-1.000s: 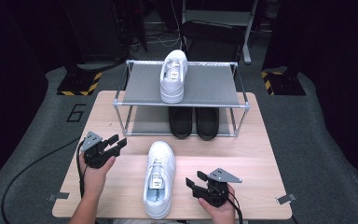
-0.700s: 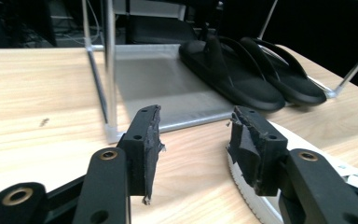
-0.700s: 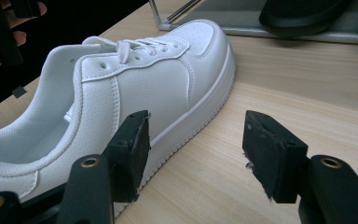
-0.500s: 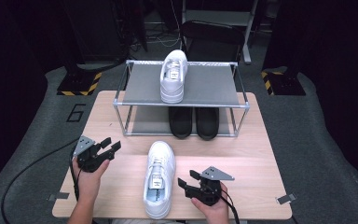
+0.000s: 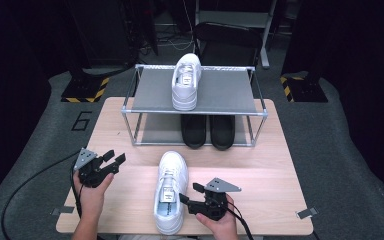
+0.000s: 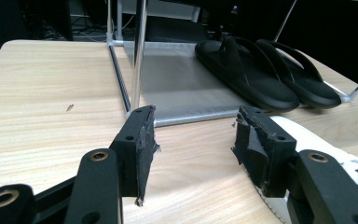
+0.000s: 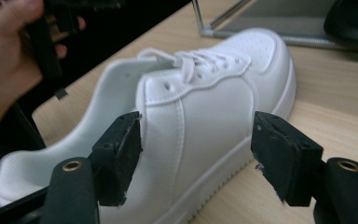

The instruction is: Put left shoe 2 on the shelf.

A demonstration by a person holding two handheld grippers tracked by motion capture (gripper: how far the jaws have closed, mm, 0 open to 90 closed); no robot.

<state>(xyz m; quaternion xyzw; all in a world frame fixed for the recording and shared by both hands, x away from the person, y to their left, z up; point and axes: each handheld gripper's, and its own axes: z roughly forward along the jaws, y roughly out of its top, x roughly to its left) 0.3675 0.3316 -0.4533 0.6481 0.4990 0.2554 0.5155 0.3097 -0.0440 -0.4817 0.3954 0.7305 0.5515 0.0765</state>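
Observation:
A white sneaker (image 5: 170,192) lies on the wooden table (image 5: 260,175), toe toward the rack. Its twin (image 5: 186,82) stands on the rack's top shelf (image 5: 225,92). My right gripper (image 5: 189,192) is at the near sneaker's right side, open, and its jaws have just been opening. In the right gripper view the sneaker's side (image 7: 205,112) faces that gripper (image 7: 196,154), with the pads off it. My left gripper (image 5: 114,160) is left of the sneaker, open, with nothing between its jaws, which have also just been opening. In its own view this gripper (image 6: 193,140) points at bare wood.
A pair of black flip-flops (image 5: 208,131) sits on the rack's lower shelf (image 6: 177,88), seen as black flip-flops (image 6: 261,79) in the left gripper view. The metal rack post (image 6: 139,56) stands just ahead of the left gripper. The other hand (image 7: 4,56) shows beyond the sneaker.
Both grippers' jaws stand wider than before. The right gripper has shifted left, closer to the sneaker's side. The left hand has barely moved.

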